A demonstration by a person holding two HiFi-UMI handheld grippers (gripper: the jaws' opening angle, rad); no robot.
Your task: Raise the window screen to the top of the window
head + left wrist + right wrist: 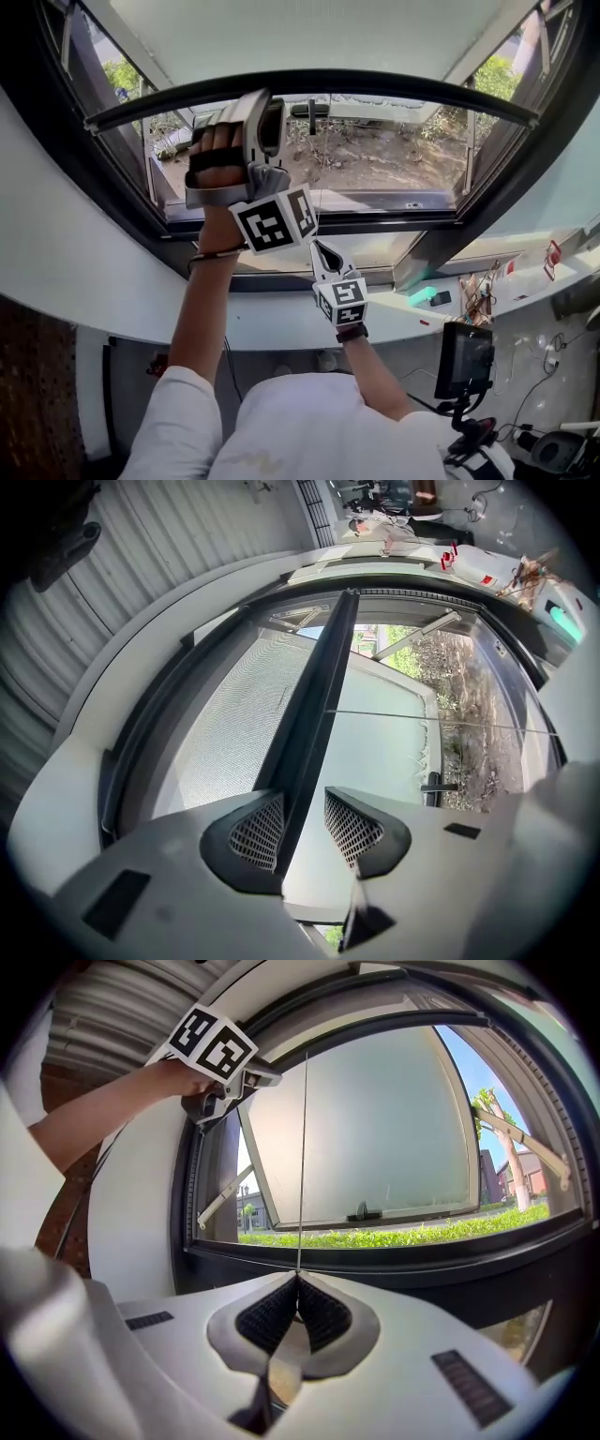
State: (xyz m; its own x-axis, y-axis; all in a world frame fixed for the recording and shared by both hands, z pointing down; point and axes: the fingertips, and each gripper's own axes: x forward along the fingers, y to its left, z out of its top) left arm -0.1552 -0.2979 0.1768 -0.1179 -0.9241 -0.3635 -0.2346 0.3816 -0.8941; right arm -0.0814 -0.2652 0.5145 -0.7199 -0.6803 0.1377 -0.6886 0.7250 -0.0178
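Observation:
The window screen's mesh [230, 728] hangs above its dark bottom bar [375, 82], which arcs across the window opening. My left gripper [270, 101] is raised to that bar near its left end. In the left gripper view the bar [319, 696] runs between the two pads [258, 832] of the left gripper [305, 829], which is shut on it. A thin cord [422, 718] leads off from the bar. My right gripper [322, 251] sits lower, at the middle of the window, and in its own view the right gripper [297, 1288] is shut on the cord [303, 1166], which rises straight up to the bar [394, 1024].
Beyond the bar a frosted window sash [375, 1119] with a handle [364, 1213] stands pushed outward over grass. The dark frame [487, 206] and white sill [394, 314] border the opening. A small monitor [466, 361] and cables sit at lower right.

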